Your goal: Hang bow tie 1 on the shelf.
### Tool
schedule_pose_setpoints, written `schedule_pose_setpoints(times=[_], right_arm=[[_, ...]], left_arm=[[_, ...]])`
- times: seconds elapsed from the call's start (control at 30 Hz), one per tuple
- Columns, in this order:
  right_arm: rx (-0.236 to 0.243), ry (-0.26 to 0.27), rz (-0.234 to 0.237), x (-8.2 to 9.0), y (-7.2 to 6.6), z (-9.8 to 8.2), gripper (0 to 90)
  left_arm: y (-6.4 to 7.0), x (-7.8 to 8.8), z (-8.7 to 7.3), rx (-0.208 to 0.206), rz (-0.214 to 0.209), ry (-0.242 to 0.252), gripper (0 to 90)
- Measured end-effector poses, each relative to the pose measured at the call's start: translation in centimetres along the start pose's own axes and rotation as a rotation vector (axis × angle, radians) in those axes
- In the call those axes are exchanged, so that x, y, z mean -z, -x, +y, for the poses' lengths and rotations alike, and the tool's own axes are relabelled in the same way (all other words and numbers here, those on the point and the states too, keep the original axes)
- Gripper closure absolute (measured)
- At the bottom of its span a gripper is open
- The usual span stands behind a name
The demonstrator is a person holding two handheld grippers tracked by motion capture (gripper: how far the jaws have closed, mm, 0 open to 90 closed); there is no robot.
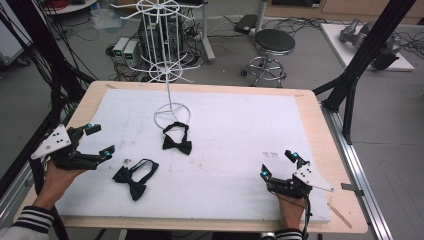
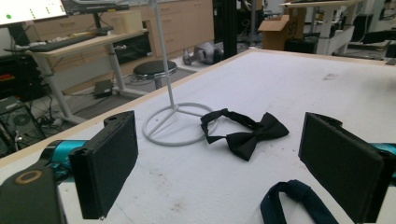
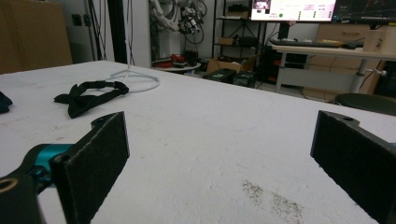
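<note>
Standing near the far edge of the white foam mat is a white wire rack — a thin pole on a ring base, with spoked hoops higher up. Its ring base rests on the mat, and the far bow tie lies just in front of that ring, its strap looped back toward it and touching or nearly touching the rim. Beyond the table a black round stool stands on the floor among cables.

Two black bow ties lie on the mat. The near bow tie sits toward the left front, just right of the left gripper; in the left gripper view its strap loop shows low between the jaws, with the far bow tie and the rack's ring base farther ahead. Nothing stands between this gripper and the near bow tie.

The left gripper hovers at the mat's left edge, jaws spread wide and holding nothing. The right gripper sits at the right front of the mat, well apart from both ties — its jaws are also spread wide, with bare mat between them. In the right gripper view the far bow tie lies off to the left ahead, beside the ring base.
</note>
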State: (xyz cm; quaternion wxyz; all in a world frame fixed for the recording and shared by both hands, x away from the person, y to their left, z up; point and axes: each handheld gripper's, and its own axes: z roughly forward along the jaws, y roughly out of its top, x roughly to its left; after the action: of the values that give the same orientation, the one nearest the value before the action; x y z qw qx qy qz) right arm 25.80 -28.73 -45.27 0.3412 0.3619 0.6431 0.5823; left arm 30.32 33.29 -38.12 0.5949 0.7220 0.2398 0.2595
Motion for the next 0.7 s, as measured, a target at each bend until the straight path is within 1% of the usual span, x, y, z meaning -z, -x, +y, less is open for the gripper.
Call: schedule_pose_setpoints(times=[0.1,0.17,0.3,0.43,0.5,0.53,0.57,0.7], right_arm=[[0.001,-0.001,-0.001,0.0,0.0,0.0,3.7],[0.003,-0.003,-0.002,0.0,0.0,0.0,3.6],[0.001,-0.002,-0.004,0.0,0.0,0.0,3.6],[0.004,-0.003,-0.005,0.0,0.0,0.0,3.6],[0.004,-0.003,-0.006,0.0,0.0,0.0,3.6],[0.003,-0.003,-0.006,0.0,0.0,0.0,3.6],[0.003,-0.003,-0.006,0.0,0.0,0.0,3.6],[0.004,-0.004,-0.007,0.0,0.0,0.0,3.7]], left_arm=[[-0.3,-0.1,0.2,0.003,-0.040,-0.013,12.3],[-0.4,-0.3,0.4,-0.003,-0.066,-0.025,12.3],[-0.7,-0.6,1.1,-0.033,-0.128,-0.067,12.2],[-0.8,-0.8,2.1,-0.055,-0.177,-0.098,12.2],[-0.8,-1.0,2.4,-0.059,-0.204,-0.120,12.2],[-0.8,-1.3,2.7,-0.069,-0.229,-0.145,12.2],[-0.8,-1.3,2.7,-0.069,-0.229,-0.145,12.3],[-0.5,-1.8,3.1,-0.096,-0.266,-0.178,12.3]])
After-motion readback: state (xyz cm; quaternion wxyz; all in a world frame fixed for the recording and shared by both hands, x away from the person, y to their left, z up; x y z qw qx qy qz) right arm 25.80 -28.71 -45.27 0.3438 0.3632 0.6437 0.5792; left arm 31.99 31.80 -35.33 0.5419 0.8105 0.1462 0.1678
